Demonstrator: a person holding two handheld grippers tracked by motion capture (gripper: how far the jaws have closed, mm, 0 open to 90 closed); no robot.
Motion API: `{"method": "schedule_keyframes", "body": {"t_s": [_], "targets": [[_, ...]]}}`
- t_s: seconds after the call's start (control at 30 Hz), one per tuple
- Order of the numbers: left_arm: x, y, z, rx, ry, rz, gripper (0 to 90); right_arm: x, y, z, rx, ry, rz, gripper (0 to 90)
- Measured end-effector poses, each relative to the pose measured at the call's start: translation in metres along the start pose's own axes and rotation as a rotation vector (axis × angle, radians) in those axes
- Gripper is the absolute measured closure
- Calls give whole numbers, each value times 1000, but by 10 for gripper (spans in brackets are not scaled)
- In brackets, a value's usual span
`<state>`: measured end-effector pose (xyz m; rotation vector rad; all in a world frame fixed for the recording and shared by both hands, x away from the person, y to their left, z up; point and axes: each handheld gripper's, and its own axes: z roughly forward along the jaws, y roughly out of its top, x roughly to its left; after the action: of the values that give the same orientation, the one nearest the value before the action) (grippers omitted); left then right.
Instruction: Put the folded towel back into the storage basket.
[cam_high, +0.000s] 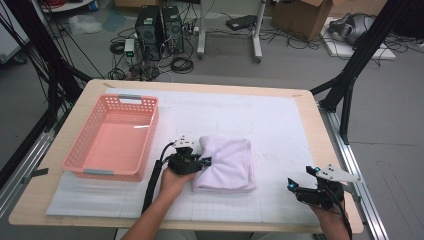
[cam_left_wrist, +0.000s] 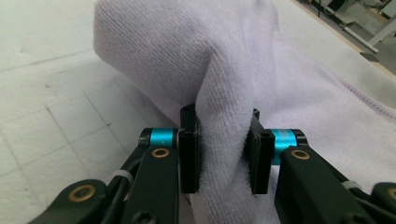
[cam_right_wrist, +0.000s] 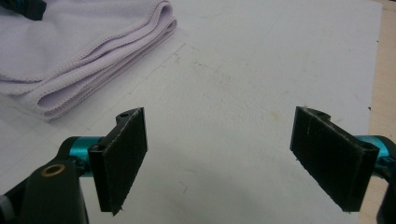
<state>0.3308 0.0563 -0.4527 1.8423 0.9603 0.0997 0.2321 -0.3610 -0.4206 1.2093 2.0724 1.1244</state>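
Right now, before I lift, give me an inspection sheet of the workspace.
Surface: wooden table under a white gridded mat, faintly smudged.
Job's things: folded lilac towel on the mat; empty pink basket to its left.
Clutter: nothing seen on the mat.
Grippers: left tongs pinch a raised fold of the towel; right tongs open over bare mat, apart from the towel.
Cables: black cable trails along the left forearm.
Surroundings: computer towers, floor cables, cardboard box beyond the table.
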Motion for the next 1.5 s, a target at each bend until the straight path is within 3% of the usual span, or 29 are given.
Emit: {"method": "schedule_keyframes", "body": {"t_s": [0.27, 0.57, 0.77, 1.07, 1.5], "targets": [[-4, 3, -9, -77, -51, 49, 718, -2, -1, 0, -3, 0, 5, 179], [-20, 14, -22, -164, -105, 163, 719, -2, -1, 0, -5, 2, 1, 179], [-29, 23, -29, -187, -132, 225, 723, -1, -1, 0, -6, 2, 1, 179], [-38, 34, -43, -242, -153, 282, 723, -2, -1, 0, -8, 2, 3, 179], [-41, 47, -66, -307, -160, 333, 724, -1, 0, 0, -11, 2, 3, 179]]}}
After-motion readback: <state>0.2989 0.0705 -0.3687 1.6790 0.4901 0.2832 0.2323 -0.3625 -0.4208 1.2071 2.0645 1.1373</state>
